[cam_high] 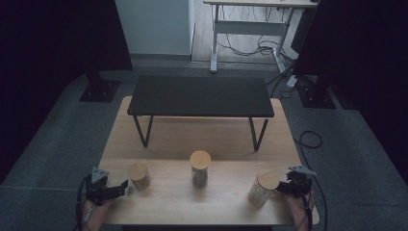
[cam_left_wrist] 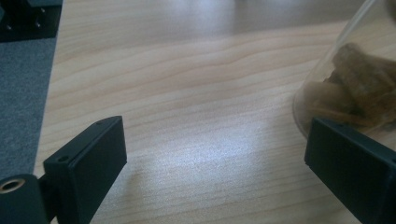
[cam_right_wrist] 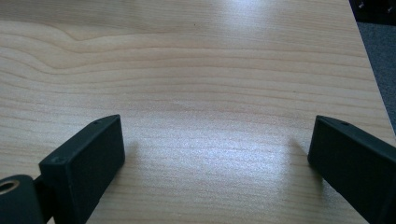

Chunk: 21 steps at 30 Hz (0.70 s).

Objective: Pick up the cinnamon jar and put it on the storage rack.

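Three clear jars with round wooden lids stand in a row near the front of the wooden table: a short left jar, a middle jar with dark contents, and a right jar with pale contents. My left gripper lies low at the front left, open, just left of the left jar. In the left gripper view that jar, holding brown pieces, sits behind the right jaw, outside the gap of the gripper. My right gripper is open beside the right jar, and in its own view the gripper has bare wood between its jaws.
A low black shelf on thin legs stands across the back half of the table. Grey carpet surrounds the table, with black stand bases at left and right, a white desk frame behind, and cables on the floor at right.
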Each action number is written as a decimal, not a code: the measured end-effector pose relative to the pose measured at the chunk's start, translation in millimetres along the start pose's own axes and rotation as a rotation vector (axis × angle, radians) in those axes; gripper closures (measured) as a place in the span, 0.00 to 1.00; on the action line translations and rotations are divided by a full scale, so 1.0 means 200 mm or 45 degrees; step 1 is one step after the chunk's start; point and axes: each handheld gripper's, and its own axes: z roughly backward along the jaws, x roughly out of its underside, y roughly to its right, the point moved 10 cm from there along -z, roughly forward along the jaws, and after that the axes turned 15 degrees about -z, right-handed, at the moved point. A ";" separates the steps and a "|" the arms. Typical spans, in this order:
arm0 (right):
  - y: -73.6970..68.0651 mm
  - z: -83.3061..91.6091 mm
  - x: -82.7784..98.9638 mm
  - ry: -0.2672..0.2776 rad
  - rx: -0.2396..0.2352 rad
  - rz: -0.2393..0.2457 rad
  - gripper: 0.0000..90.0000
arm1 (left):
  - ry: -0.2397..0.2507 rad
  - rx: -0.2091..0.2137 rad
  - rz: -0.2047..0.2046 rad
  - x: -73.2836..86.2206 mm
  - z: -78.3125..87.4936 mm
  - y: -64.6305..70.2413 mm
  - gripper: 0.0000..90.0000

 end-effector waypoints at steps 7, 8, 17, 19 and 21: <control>0.00 0.00 0.00 0.000 0.000 0.000 0.03 | 0.067 0.016 -0.001 -0.04 0.03 0.01 0.06; 0.00 0.00 0.00 0.000 0.000 0.000 0.03 | 0.067 0.016 -0.001 -0.04 0.03 0.01 0.06; 0.00 0.00 0.00 0.001 0.000 0.001 0.04 | 0.125 0.010 -0.004 -0.07 0.07 0.00 0.06; 0.00 0.00 0.00 0.000 0.000 -0.001 0.04 | 0.136 0.004 -0.004 -0.08 0.07 0.00 0.06; 0.00 0.00 0.00 0.000 0.000 -0.001 0.04 | 0.142 0.003 -0.002 -0.09 0.08 0.00 0.06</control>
